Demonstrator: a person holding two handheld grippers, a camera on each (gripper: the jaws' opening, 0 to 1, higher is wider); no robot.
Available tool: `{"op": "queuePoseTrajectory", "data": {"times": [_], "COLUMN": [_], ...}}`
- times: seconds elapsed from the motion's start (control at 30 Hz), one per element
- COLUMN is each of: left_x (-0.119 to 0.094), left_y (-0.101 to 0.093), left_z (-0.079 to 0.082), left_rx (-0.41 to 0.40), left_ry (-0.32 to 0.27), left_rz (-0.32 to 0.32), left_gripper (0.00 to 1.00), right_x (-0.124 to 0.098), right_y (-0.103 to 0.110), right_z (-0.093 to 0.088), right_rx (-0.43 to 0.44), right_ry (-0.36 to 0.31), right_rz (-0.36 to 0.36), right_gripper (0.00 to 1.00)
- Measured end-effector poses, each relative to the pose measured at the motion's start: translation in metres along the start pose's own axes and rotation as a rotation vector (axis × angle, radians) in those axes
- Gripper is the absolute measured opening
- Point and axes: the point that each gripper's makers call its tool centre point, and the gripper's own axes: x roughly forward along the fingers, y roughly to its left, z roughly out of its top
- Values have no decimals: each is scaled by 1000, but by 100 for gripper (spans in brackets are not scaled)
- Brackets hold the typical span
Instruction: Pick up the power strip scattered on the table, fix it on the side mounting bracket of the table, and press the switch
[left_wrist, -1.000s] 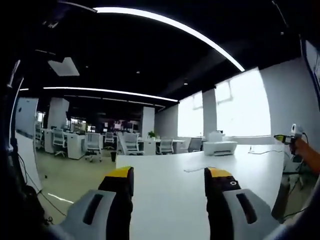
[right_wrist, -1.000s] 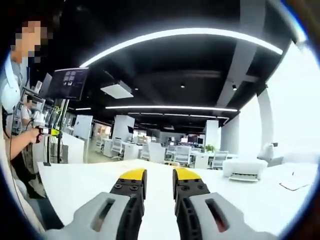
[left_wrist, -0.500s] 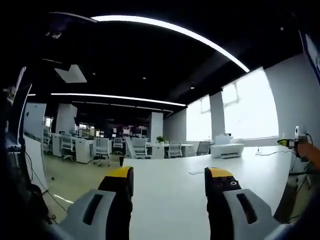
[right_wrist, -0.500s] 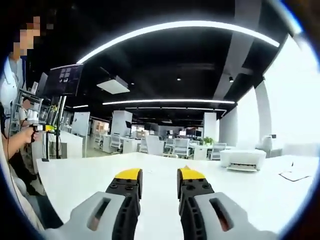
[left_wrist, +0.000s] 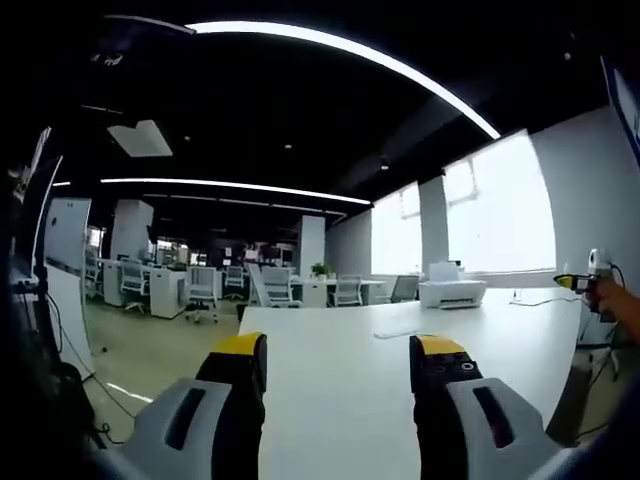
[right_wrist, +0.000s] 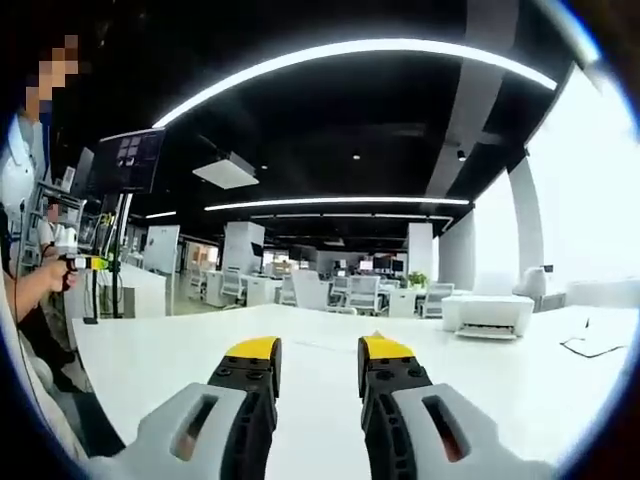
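Above white table (left_wrist: 330, 370), left gripper (left_wrist: 340, 350) open, right gripper (right_wrist: 318, 350) parted

person (right_wrist: 25, 280) cut off at left edge; distant desks (left_wrist: 160, 290) blurred.

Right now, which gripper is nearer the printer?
Right, probably. The printer looks bigger past the right gripper; from the left gripper it sits smaller, farther right.

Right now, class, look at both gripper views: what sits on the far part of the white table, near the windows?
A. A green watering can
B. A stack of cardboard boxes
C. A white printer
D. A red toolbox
C: a white printer stands on the far part of the white table in the left gripper view, and it shows again in the right gripper view.
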Motion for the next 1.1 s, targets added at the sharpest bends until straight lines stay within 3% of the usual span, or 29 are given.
{"op": "queuePoseTrajectory", "data": {"times": [1.1], "left_x": [6], "left_y": [9], "left_z": [-9], "left_rx": [-23], "left_ry": [11], "left_rz": [10], "left_gripper": [62], "right_x": [13], "right_y": [8], "right_z": [1], "right_rx": [-9], "right_ry": [9], "right_rz": [14], "right_gripper": [27]}}
